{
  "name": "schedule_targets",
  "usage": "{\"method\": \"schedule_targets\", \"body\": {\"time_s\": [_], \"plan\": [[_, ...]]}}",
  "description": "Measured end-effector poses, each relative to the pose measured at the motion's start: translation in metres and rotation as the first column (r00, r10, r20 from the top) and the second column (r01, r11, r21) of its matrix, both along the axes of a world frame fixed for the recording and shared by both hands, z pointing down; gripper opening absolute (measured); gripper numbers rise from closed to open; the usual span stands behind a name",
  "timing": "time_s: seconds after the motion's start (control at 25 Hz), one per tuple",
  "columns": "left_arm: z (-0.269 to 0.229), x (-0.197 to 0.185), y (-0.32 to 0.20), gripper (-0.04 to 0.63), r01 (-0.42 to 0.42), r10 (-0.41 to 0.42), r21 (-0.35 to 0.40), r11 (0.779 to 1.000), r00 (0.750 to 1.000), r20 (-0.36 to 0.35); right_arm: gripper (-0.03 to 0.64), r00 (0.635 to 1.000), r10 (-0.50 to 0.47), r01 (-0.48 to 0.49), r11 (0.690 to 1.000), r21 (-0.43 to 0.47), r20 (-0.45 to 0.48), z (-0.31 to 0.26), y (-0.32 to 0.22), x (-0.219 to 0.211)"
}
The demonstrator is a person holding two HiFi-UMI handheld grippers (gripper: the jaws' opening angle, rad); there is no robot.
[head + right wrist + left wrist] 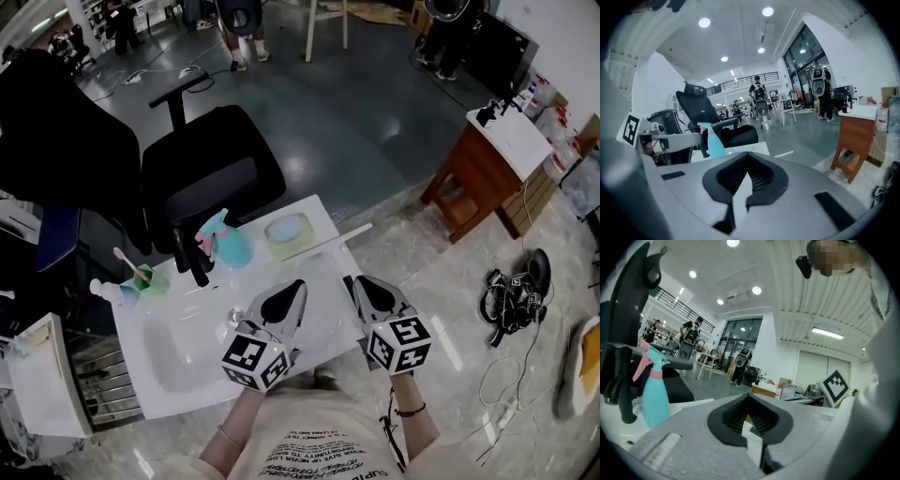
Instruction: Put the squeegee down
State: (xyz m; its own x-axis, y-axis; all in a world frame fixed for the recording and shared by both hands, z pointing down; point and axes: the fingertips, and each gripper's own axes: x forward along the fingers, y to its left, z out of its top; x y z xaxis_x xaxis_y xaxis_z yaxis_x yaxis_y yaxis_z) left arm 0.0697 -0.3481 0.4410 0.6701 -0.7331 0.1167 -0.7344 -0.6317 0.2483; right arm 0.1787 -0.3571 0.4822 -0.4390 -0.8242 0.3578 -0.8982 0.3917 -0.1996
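A long thin white bar, apparently the squeegee (330,240), lies along the far right edge of the white sink top (141,394); it shows as a pale strip (783,153) in the right gripper view. Neither gripper touches it. My left gripper (298,287) hangs over the basin's right side with its jaws shut and nothing in them (749,414). My right gripper (362,281) is beside it at the sink top's right edge, jaws shut and empty (747,174). Both point away from me, nearly level.
A teal spray bottle (228,242) and a black faucet (192,255) stand at the back of the sink, with a pale sponge dish (289,232) to the right. A green cup (148,277) sits far left. A black office chair (206,169) stands behind; a wooden table (483,178) right.
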Motion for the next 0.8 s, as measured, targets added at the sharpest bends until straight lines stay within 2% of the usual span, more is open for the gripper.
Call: {"method": "schedule_targets", "body": {"time_s": [0.28, 0.56, 0.8], "plan": [[-0.029, -0.003, 0.011, 0.021, -0.040, 0.041, 0.081, 0.996, 0.999, 0.000, 0.003, 0.997, 0.046, -0.052, 0.995, 0.088, 0.066, -0.034, 0.016, 0.011], [-0.047, -0.009, 0.021, 0.021, -0.042, 0.041, 0.141, 0.989, 0.999, 0.006, 0.003, 0.993, 0.063, -0.082, 0.978, 0.193, 0.104, -0.074, 0.028, 0.022], [-0.055, -0.016, 0.028, 0.021, -0.020, 0.020, 0.163, 0.986, 1.000, 0.001, 0.003, 0.988, 0.072, -0.104, 0.964, 0.244, 0.135, -0.092, 0.038, 0.030]]}}
